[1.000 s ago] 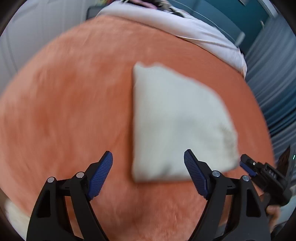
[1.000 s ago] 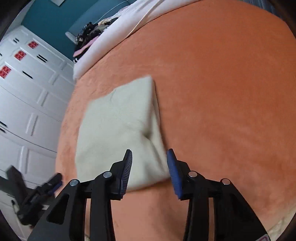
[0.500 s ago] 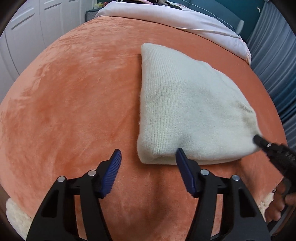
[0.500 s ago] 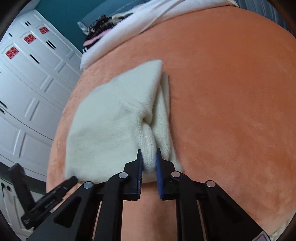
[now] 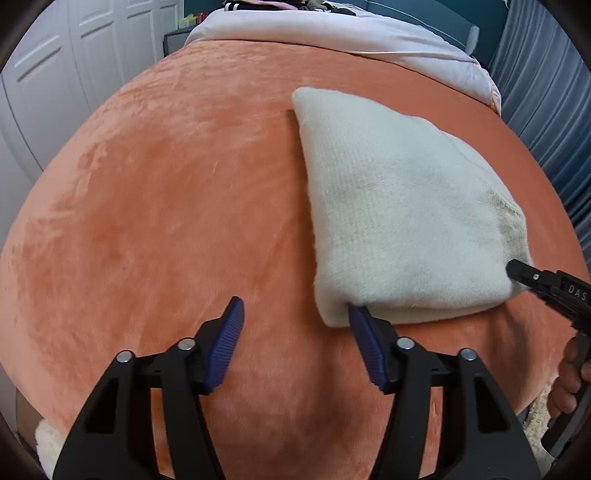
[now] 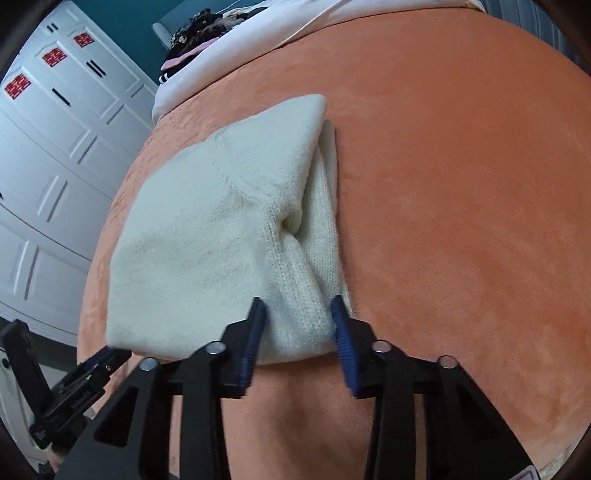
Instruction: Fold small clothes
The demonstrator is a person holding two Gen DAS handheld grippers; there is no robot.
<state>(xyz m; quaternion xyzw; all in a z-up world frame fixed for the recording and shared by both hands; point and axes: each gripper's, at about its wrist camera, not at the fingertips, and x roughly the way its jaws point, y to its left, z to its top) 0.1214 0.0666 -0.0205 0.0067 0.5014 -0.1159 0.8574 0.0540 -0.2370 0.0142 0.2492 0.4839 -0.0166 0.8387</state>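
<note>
The folded cream knit (image 5: 399, 221) lay flat on the orange blanket (image 5: 166, 206), which served as the work surface. A white sheet (image 5: 332, 33) bordered the blanket on the side far from the knit's near edge, with dark clothes (image 6: 199, 29) piled on it. White cabinet doors (image 6: 55, 122) stood beyond the blanket's edge.

The left gripper (image 5: 295, 328) sat at the knit's near corner. Its jaws stood wide apart. One fingertip (image 5: 356, 314) touched the knit's near edge at that corner; the other finger (image 5: 229, 332) rested over bare blanket, clear of the knit.

The right gripper (image 6: 297, 317) sat at the opposite near corner of the knit. Its jaws stood partly apart and straddled a raised ridge of the knit (image 6: 299, 295), one blue pad (image 6: 255, 332) on each side. Whether the pads pressed the fabric could not be determined. A crease ran from that ridge into a pucker near the knit's middle. In the left wrist view, the right gripper's tip (image 5: 517, 267) met the knit's corner.
</note>
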